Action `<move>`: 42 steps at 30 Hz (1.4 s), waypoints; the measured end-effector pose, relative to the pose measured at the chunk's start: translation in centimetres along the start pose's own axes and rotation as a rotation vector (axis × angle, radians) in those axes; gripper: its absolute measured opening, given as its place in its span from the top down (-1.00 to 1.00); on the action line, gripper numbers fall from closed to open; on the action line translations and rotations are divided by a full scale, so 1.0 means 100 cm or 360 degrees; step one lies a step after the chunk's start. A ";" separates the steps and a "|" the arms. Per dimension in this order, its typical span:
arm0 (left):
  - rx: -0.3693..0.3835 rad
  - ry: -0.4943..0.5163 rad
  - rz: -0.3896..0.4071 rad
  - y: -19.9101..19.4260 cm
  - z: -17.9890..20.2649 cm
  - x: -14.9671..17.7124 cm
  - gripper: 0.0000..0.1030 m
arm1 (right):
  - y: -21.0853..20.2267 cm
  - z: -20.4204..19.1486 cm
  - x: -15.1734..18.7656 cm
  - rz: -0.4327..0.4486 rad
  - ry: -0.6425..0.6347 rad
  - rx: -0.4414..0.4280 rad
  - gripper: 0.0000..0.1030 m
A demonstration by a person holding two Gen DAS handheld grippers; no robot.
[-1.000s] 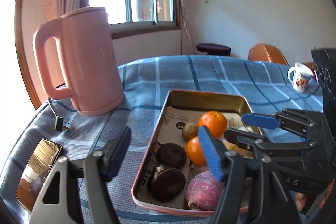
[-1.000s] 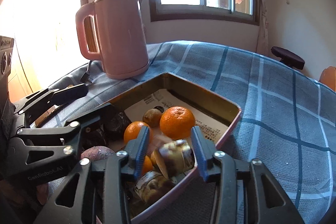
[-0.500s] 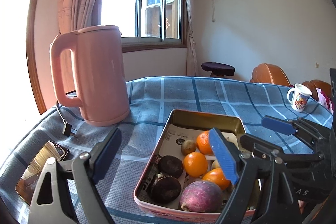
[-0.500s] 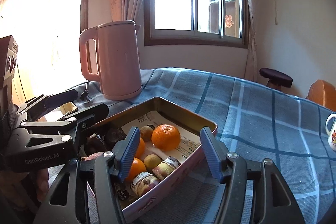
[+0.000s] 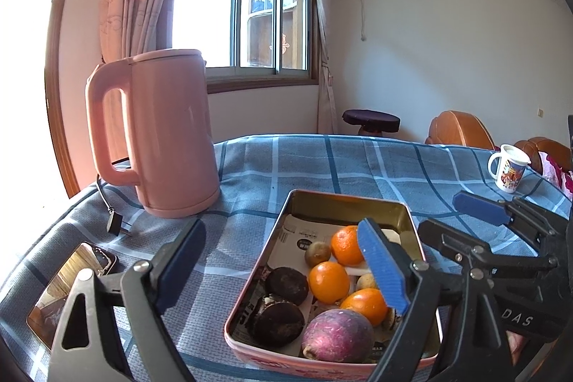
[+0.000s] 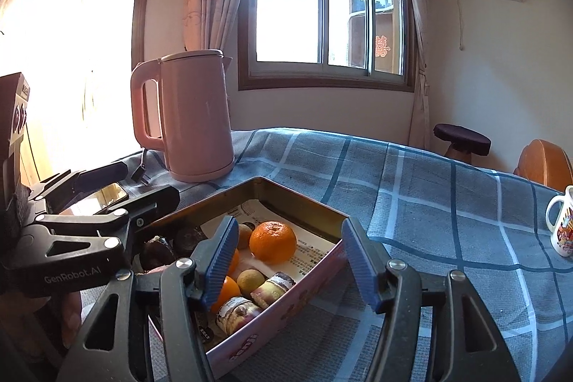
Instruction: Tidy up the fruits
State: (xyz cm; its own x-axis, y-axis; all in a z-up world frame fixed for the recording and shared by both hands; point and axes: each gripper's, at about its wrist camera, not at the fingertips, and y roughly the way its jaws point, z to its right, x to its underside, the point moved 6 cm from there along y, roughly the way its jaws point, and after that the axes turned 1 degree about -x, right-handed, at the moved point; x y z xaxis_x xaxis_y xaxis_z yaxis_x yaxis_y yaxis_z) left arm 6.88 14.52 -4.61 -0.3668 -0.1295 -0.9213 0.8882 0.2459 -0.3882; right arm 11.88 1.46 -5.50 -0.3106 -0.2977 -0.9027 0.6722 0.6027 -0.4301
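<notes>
A pink metal tin (image 5: 342,199) (image 6: 297,278) lined with newspaper sits on the blue plaid tablecloth. It holds three oranges (image 5: 328,281) (image 6: 273,241), two dark round fruits (image 5: 286,284), a purple-red root (image 5: 336,334), small brown fruits (image 6: 251,278) and two cut purple pieces (image 6: 272,284). My left gripper (image 5: 283,269) is open and empty, raised above the tin's near left side. My right gripper (image 6: 288,265) is open and empty, raised over the tin's near right corner. Each gripper shows in the other's view.
A pink kettle (image 5: 157,131) (image 6: 186,113) stands at the back left, its plug (image 5: 115,224) lying on the cloth. A phone (image 5: 68,289) lies at the left edge. A white mug (image 5: 508,172) (image 6: 562,224) stands far right. Chairs and a stool stand beyond the table.
My right gripper has opened, let go of a cut purple piece into the tin, and pulled up and back. My left gripper has also risen and drawn back.
</notes>
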 end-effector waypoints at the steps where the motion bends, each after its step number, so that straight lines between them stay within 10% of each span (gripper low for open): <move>1: 0.0002 0.0000 0.0000 0.000 0.000 0.000 -0.76 | 0.000 0.001 0.000 0.0000 0.0003 0.0001 -0.20; 42: 0.0009 0.0064 0.0063 -0.015 0.027 -0.009 -0.99 | -0.028 0.034 0.003 0.0082 0.0096 0.0099 -0.42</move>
State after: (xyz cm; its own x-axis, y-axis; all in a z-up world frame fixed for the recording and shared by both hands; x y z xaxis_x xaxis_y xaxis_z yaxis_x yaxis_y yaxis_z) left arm 6.63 11.68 -3.17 -0.3423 -0.0809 -0.9361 0.9037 0.2445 -0.3516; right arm 12.14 -2.82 -4.49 -0.3131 -0.2214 -0.9235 0.7279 0.5686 -0.3831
